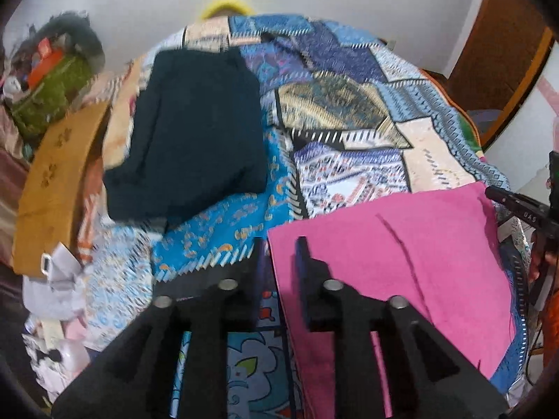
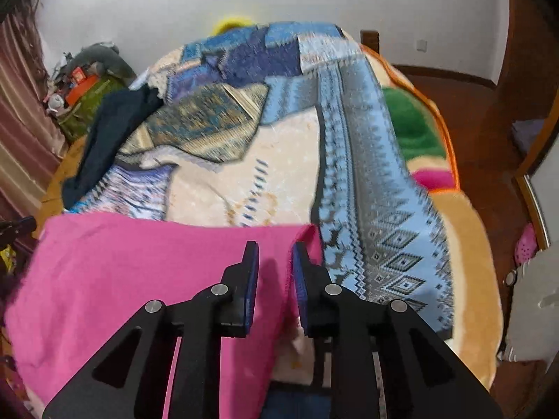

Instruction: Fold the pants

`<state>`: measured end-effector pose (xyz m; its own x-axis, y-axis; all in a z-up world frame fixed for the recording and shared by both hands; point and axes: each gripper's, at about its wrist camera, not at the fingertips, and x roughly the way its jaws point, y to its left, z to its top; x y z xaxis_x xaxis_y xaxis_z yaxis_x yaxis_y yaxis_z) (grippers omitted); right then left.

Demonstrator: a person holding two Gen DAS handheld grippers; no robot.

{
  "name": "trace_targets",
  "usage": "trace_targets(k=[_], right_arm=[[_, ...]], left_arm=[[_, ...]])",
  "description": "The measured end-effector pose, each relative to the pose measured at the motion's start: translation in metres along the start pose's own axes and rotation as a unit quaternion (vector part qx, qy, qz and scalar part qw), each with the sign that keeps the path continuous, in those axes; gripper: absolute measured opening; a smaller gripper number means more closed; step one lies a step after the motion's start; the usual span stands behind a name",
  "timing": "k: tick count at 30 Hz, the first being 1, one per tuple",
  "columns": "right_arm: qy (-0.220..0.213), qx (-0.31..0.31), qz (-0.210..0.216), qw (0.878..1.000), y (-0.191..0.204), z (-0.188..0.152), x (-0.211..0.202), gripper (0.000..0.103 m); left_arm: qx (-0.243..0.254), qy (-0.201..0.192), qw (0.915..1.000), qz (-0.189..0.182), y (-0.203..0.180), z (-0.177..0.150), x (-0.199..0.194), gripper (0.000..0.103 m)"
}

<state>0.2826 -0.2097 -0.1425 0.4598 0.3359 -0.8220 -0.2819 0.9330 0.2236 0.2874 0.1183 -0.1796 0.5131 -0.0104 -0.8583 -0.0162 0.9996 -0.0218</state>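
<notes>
The pink pants (image 1: 391,258) lie flat on the near edge of the bed (image 2: 464,244), over a patchwork bedspread (image 1: 349,111) of blue, cream and gold panels. Both grippers are at the pants' near side.

The left gripper (image 1: 279,248) is released, its fingers spread across the left edge of the pink cloth: one finger over the bedspread, the other over the pants. Whether the fingers touch the fabric cannot be told.

The right gripper (image 2: 276,255) is also released, its blue pads (image 2: 252,279) apart and straddling the right edge of the pants (image 2: 139,272), near their far right corner. Nothing is pinched between them.

A folded dark garment (image 1: 188,132) lies further up the bed toward its left side, well apart from the pants. Beyond the bed's left edge sits a brown board (image 1: 56,181), with a green bag (image 1: 52,94) and clutter near the far left corner. White crumpled items (image 1: 59,279) pile up by the near left corner. A wooden floor (image 2: 489,139) runs along the right side of the bed.
</notes>
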Motion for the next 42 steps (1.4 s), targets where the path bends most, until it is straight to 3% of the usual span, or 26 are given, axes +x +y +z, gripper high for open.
trace_targets(k=[1,3,5,9,14,22,24,28,32,37,42], right_arm=[[-0.012,-0.004,0.003,1.000,0.006,0.004,-0.010,0.018],[-0.029,-0.011,0.016,0.999,0.018,0.009,-0.024,0.023],[-0.042,-0.018,0.043,0.998,0.033,0.014,-0.035,0.033],[-0.046,-0.047,0.088,0.994,0.071,0.017,-0.037,0.044],[-0.012,-0.084,0.136,0.987,0.117,0.012,-0.015,0.050],[0.085,-0.125,0.142,0.978,0.149,-0.016,0.041,0.052],[0.084,-0.131,0.140,0.978,0.148,-0.024,0.043,0.055],[0.078,-0.130,0.141,0.978,0.139,-0.033,0.032,0.061],[0.083,-0.092,0.155,0.980,0.121,-0.042,0.026,0.065],[0.080,-0.063,0.155,0.983,0.102,-0.060,0.009,0.065],[0.079,-0.066,0.138,0.985,0.088,-0.075,-0.009,0.065]], left_arm=[[0.003,-0.007,1.0000,-0.001,-0.002,0.002,-0.005,0.036],[0.010,-0.028,0.9995,-0.006,-0.007,0.005,-0.018,0.059],[0.014,-0.042,0.9989,-0.014,-0.013,0.009,-0.027,0.068],[0.020,-0.046,0.9983,-0.030,-0.025,0.017,-0.030,0.079],[0.031,-0.012,0.9985,-0.043,-0.040,0.021,-0.012,0.081],[0.043,0.072,0.9949,-0.056,-0.047,0.005,0.036,0.081],[0.048,0.089,0.9933,-0.057,-0.045,-0.003,0.047,0.081],[0.064,0.082,0.9924,-0.066,-0.040,-0.013,0.044,0.084],[0.079,0.069,0.9931,-0.052,-0.037,-0.029,0.033,0.088],[0.063,0.063,0.9940,-0.063,-0.028,-0.045,0.014,0.088],[0.054,0.047,0.9963,-0.049,-0.015,-0.065,-0.010,0.088]])
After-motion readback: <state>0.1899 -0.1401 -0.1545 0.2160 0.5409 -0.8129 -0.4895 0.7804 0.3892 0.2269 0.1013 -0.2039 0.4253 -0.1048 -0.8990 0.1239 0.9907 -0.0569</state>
